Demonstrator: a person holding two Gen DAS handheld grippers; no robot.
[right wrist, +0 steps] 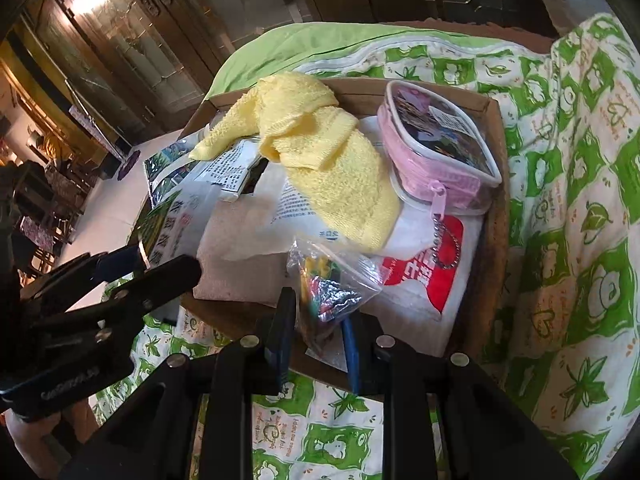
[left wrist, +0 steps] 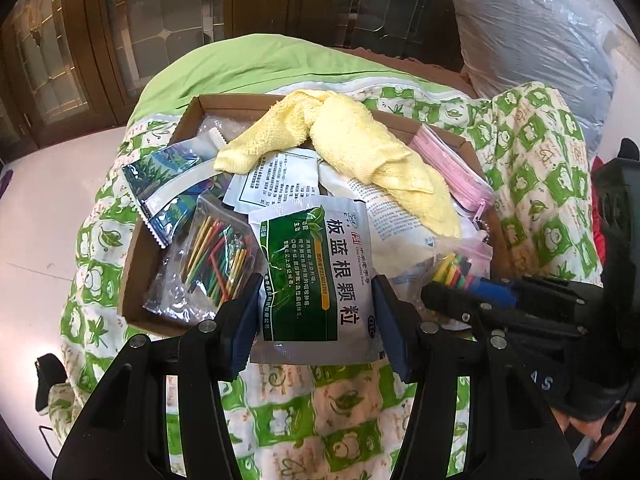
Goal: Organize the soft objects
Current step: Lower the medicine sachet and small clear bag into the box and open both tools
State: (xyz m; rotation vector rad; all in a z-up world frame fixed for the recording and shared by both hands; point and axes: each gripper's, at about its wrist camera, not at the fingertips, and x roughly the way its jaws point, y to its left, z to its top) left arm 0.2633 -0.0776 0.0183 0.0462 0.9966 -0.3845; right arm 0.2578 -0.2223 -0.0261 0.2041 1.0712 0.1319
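A shallow cardboard box on a bed holds a heap of soft things. My left gripper is shut on a green and white medicine packet, one pad on each side edge; its lower end overhangs the box's near rim. My right gripper is shut on a small clear zip bag of coloured sticks at the box's near right corner. The left wrist view also shows the right gripper with that zip bag. A yellow towel lies draped over the heap, beside a pink zip pouch.
A bigger clear bag of coloured sticks, a blue-green sachet, paper leaflets and a white bag with red print fill the box. A green and white quilt surrounds it. A plastic-wrapped bundle is at back right, wooden cabinets behind.
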